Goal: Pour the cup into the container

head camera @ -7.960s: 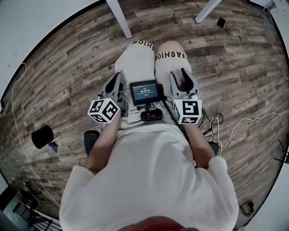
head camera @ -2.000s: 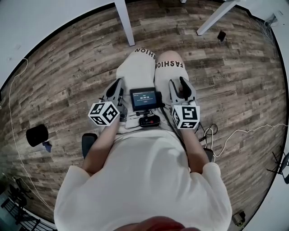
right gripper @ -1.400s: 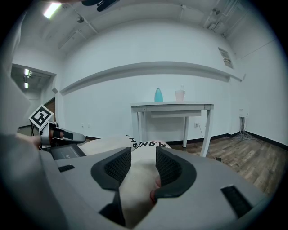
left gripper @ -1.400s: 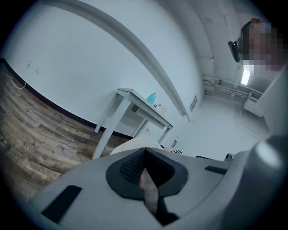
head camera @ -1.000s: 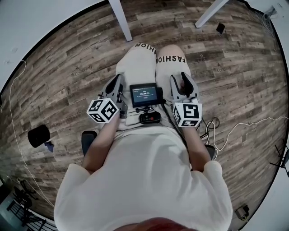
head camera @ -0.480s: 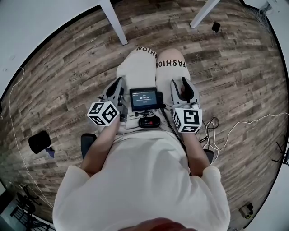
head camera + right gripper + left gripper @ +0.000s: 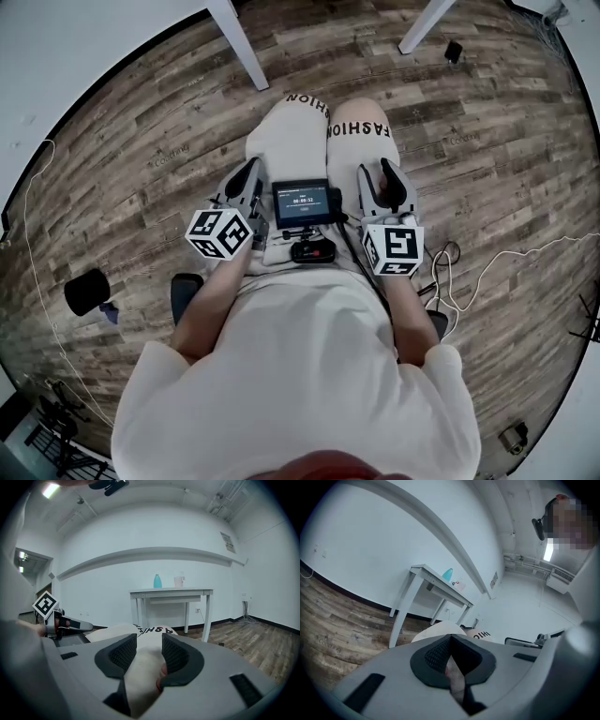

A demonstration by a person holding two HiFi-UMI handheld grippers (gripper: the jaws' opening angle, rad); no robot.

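Right gripper view sets the teal cup (image 7: 157, 581) beside the white container (image 7: 179, 581) on the far table (image 7: 171, 591); our right gripper (image 7: 149, 641) gapes empty, our left gripper (image 7: 450, 639) is clenched on nothing. We judge the cup light and rigid, best gripped mid-body.

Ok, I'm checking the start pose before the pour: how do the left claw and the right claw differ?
The left claw has its jaws closed tip to tip; the right claw has its jaws apart with a clear gap. In the head view the left claw's marker cube sits cornerwise, while the right claw's faces the camera more squarely. Both are empty and rest over the person's legs.
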